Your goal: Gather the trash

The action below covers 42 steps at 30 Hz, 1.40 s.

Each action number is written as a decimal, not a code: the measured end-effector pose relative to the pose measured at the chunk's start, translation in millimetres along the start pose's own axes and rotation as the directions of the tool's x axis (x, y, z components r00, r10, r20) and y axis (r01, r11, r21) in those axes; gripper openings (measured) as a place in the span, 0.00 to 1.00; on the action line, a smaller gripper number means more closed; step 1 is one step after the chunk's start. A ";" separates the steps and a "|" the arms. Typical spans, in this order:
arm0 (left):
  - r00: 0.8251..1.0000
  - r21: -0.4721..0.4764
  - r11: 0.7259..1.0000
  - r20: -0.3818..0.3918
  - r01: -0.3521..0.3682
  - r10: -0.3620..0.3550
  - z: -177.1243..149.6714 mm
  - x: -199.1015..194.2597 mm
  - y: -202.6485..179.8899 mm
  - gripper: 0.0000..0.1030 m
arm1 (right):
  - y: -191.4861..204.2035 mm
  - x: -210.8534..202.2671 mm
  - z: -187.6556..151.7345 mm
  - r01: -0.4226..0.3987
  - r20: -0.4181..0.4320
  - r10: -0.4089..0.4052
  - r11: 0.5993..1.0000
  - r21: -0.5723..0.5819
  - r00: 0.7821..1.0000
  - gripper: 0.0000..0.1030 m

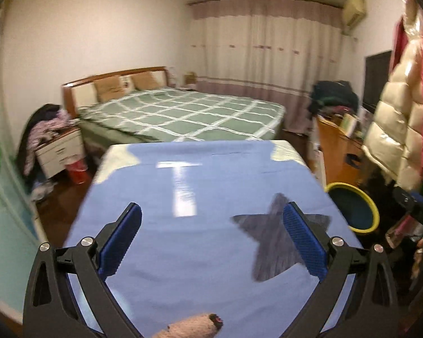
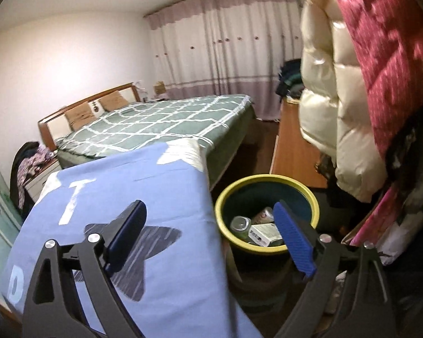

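A yellow-rimmed trash bin (image 2: pixel 225 194) stands on the floor right of the blue-covered table (image 2: pixel 143 197); a can (image 2: pixel 240 223), a second can (image 2: pixel 263 214) and a small white box (image 2: pixel 263 233) lie inside it. My right gripper (image 2: pixel 211 236) hangs open above the table's right edge and the bin, nothing between its blue pads. In the left wrist view my left gripper (image 1: pixel 211 238) is open and empty over the blue table (image 1: pixel 183 225) with its grey star print. A brownish, dark-tipped scrap (image 1: pixel 194 325) lies on the cloth at the bottom edge. The bin (image 1: pixel 352 211) shows at the right.
A green checked bed (image 1: pixel 183 112) lies beyond the table. A nightstand (image 1: pixel 60 152) piled with clothes and a red bin (image 1: pixel 77 170) stand at the left. Cream and red coats (image 2: pixel 352 84) hang at the right, beside a wooden cabinet (image 2: pixel 293 146) and floor clutter.
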<state>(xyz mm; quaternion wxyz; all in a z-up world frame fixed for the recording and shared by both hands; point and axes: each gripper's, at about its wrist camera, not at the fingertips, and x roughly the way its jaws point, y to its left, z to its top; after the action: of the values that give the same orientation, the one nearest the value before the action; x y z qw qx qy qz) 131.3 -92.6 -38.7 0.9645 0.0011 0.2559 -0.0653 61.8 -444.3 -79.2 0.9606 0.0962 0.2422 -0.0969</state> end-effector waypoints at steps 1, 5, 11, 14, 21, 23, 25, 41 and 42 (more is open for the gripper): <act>1.000 -0.014 1.000 0.008 -0.001 0.001 -2.9 -7.5 7.1 0.96 | 4.4 -5.0 -1.2 -0.008 0.001 0.008 1.000 -0.011 1.000 0.85; 0.999 -0.066 0.998 0.054 0.004 -0.001 -11.4 -42.9 36.0 0.96 | 19.7 -24.5 -3.0 -0.031 0.017 0.032 0.998 -0.048 0.999 0.86; 0.995 -0.079 0.996 0.094 -0.034 0.042 -25.3 -71.3 47.2 0.96 | 37.9 -46.0 -6.3 -0.052 0.043 0.055 0.995 -0.088 0.998 0.89; 0.995 -0.078 0.996 0.084 -0.038 0.045 -32.3 -75.6 49.3 0.96 | 42.9 -52.0 -6.7 -0.051 0.050 0.056 0.994 -0.097 0.997 0.89; 0.998 -0.080 0.996 0.034 -0.042 0.045 -35.1 -57.8 47.9 0.96 | 45.4 -53.9 -3.4 -0.063 0.052 0.068 0.993 -0.101 0.996 0.89; 0.998 -0.077 0.996 0.034 -0.045 0.048 -32.3 -53.4 44.7 0.96 | 44.8 -53.7 -2.0 -0.064 0.055 0.070 0.993 -0.098 0.996 0.89; 0.998 -0.080 0.996 0.036 -0.049 0.052 -31.3 -50.7 43.9 0.96 | 45.3 -53.6 -1.1 -0.066 0.054 0.072 0.993 -0.099 0.996 0.89; 0.999 -0.085 0.995 0.013 -0.046 0.047 -32.7 -38.2 40.6 0.96 | 50.8 -48.9 -2.6 -0.076 0.041 0.081 0.992 -0.105 0.996 0.90; 0.999 -0.082 0.996 0.012 -0.046 0.047 -33.3 -37.4 39.7 0.96 | 50.8 -48.2 -2.8 -0.077 0.040 0.082 0.992 -0.104 0.996 0.90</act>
<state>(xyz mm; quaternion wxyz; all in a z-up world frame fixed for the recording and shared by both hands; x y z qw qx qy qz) 87.7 -47.4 -50.4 0.9667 -0.0330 0.2517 -0.0323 30.7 -388.0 -51.3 0.9724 0.0543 0.2218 -0.0481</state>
